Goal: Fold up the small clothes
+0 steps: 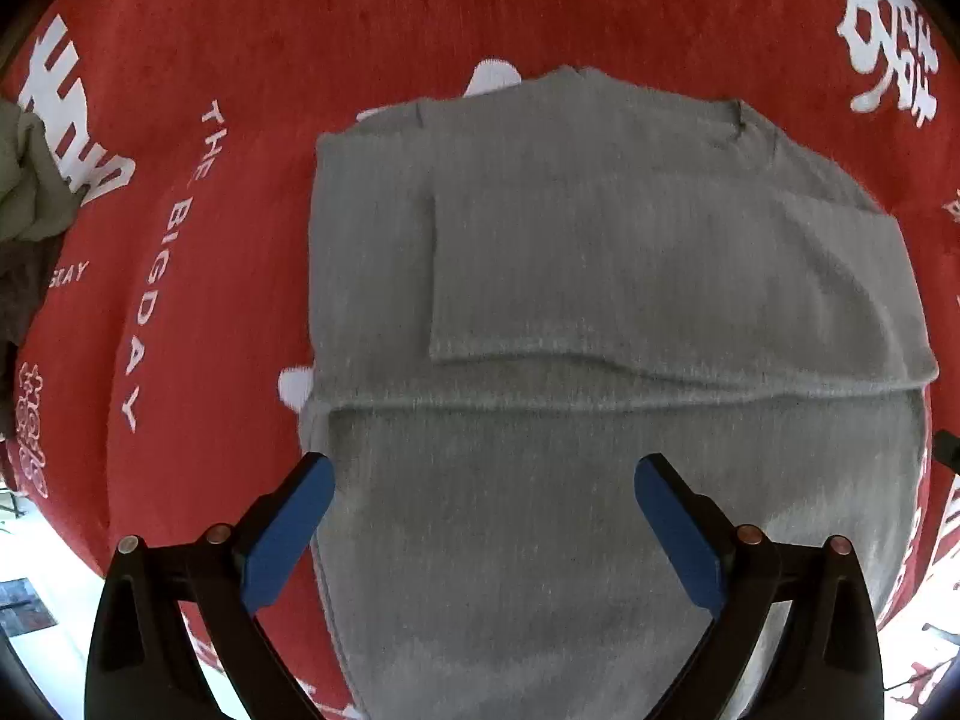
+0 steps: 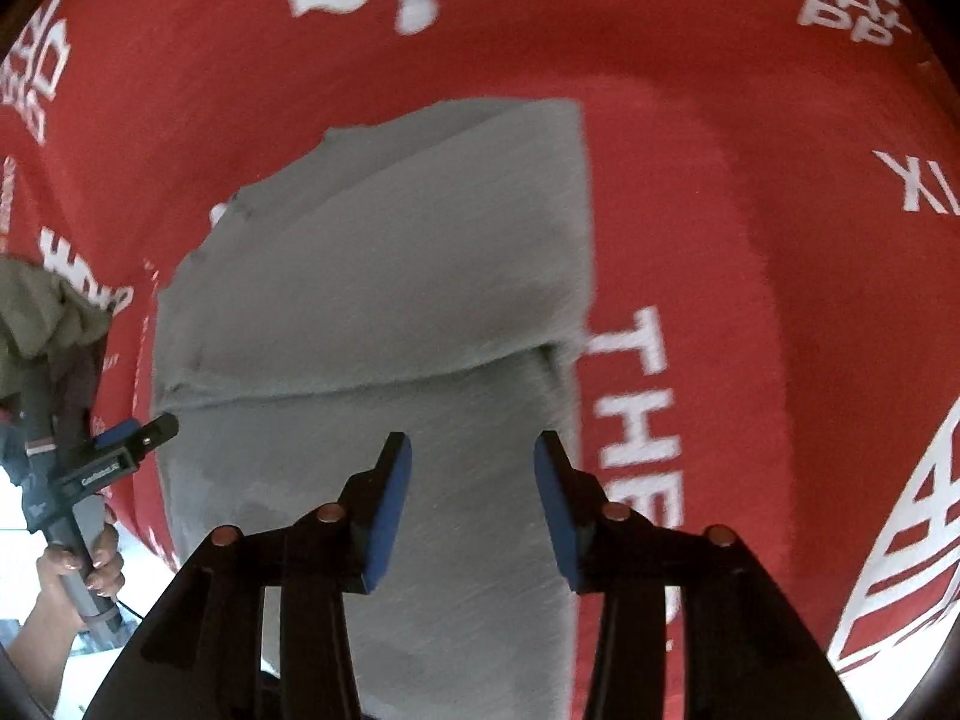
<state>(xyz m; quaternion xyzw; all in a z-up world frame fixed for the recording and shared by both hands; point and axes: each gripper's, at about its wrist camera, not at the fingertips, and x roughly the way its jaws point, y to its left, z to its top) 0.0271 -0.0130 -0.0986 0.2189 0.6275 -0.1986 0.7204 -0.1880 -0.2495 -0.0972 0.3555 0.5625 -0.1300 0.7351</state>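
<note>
A grey knit garment lies flat on a red cloth with white lettering, its sides folded in over the middle. My left gripper is open wide and empty, hovering over the garment's near part. The garment also shows in the right wrist view. My right gripper is open and empty above its near right part. The left gripper shows at the garment's left edge, held by a hand.
A crumpled olive-green cloth lies at the far left of the red cloth; it also shows in the right wrist view. The red cloth's near edge drops to a pale floor.
</note>
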